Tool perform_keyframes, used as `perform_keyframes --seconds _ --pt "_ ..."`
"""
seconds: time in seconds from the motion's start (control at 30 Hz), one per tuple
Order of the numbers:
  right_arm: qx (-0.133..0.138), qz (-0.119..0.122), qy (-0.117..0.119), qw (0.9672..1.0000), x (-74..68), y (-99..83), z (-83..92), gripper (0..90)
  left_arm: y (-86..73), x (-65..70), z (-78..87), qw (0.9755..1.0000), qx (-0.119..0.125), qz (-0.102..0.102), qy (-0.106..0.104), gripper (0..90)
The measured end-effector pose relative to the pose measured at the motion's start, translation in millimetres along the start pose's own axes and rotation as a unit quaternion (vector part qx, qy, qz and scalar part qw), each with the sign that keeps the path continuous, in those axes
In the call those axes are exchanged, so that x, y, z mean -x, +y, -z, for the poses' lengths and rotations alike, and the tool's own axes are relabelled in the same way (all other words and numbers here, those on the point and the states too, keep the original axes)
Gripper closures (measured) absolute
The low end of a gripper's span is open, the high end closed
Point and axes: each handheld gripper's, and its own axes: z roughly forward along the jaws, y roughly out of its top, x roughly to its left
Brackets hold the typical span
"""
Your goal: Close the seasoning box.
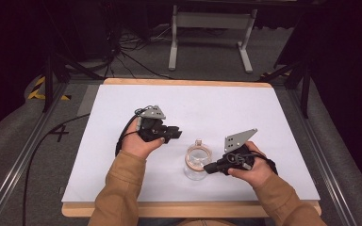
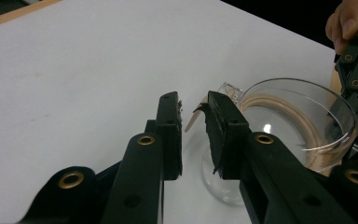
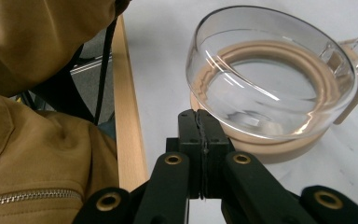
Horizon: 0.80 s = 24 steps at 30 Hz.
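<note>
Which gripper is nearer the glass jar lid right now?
Right. The right gripper sits shut against the glass lid's near edge; the left gripper, slightly open, hovers just up-left of it.

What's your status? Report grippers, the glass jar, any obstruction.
Left gripper open, short of the glass jar. Right gripper shut, empty, beside the jar's rim. Jar upright on white table. Nothing in the way.

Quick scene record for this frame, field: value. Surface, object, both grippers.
surface: white table top with wooden edge
object: clear glass jar with tan seal ring, near front centre
left gripper: jaws slightly apart, empty, aimed at jar from the left
right gripper: jaws shut, empty, tips beside jar rim; contact unclear
sleeves: tan jacket
</note>
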Motion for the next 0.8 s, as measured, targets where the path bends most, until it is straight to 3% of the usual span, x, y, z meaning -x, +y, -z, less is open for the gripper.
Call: perform_keyframes --seconds 0.37,0.7,0.8 --pt "-0.028 -0.002 0.008 0.9996 1.4 -1.5 0.8 90.0 -0.1 -0.4 0.4 1.0 -0.003 0.001 -0.001 74.7" --pt "-0.017 0.0 0.008 0.9998 1.7 -0.3 6.1 90.0 -0.7 -0.8 1.9 1.0 -0.001 0.002 0.005 70.2" --pt "0.003 -0.001 0.003 1.0 4.5 3.0 15.3 86.3 -2.9 -0.4 5.2 0.9999 -0.001 0.009 0.012 65.0"
